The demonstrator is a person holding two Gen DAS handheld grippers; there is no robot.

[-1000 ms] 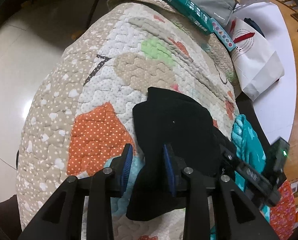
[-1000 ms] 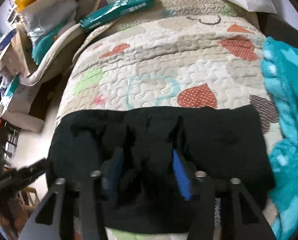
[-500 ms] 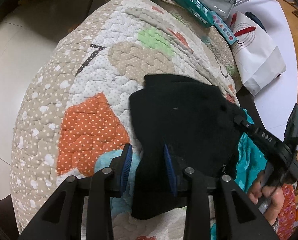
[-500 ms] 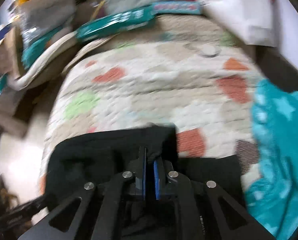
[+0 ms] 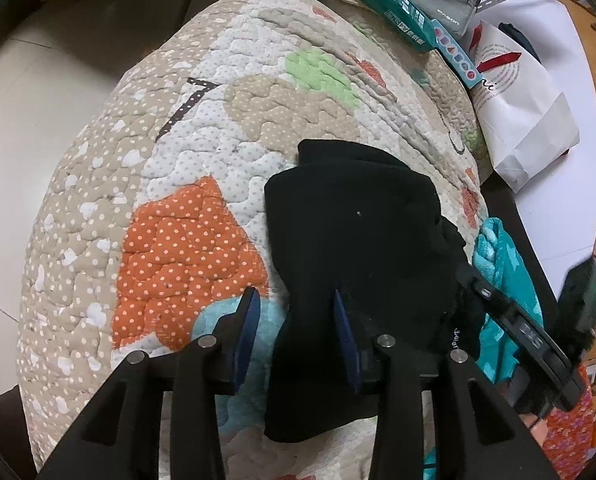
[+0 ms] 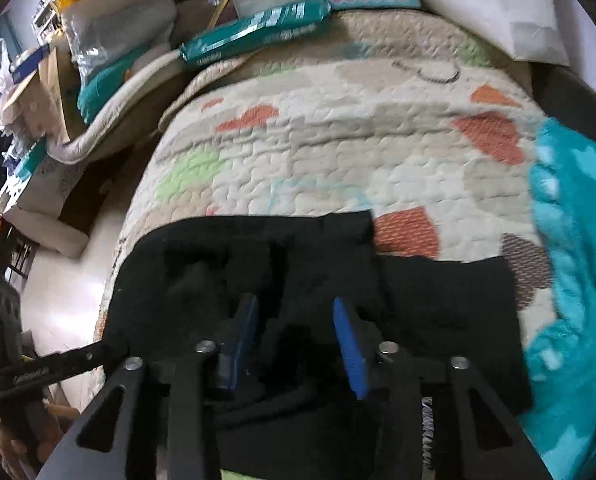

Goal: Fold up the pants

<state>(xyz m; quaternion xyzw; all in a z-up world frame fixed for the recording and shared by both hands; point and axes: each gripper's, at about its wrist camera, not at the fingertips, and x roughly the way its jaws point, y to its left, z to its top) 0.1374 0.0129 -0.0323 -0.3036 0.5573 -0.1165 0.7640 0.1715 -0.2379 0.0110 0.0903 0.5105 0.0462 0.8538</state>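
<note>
Left wrist view: my left gripper open, low over black pants on quilt; right gripper open above pants, holding nothing.

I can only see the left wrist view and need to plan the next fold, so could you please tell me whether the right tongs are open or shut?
Observer: The right tongs are open, with the blue pads apart over the black pants.
Operator: Thank you. Is any fabric between the pads?
Observer: Black fabric shows in the gap, but I cannot tell whether it lies between the pads or beneath them.
Operator: How does the far edge look?
Observer: It is stepped: the left part reaches further up the quilt than the right part.
</note>
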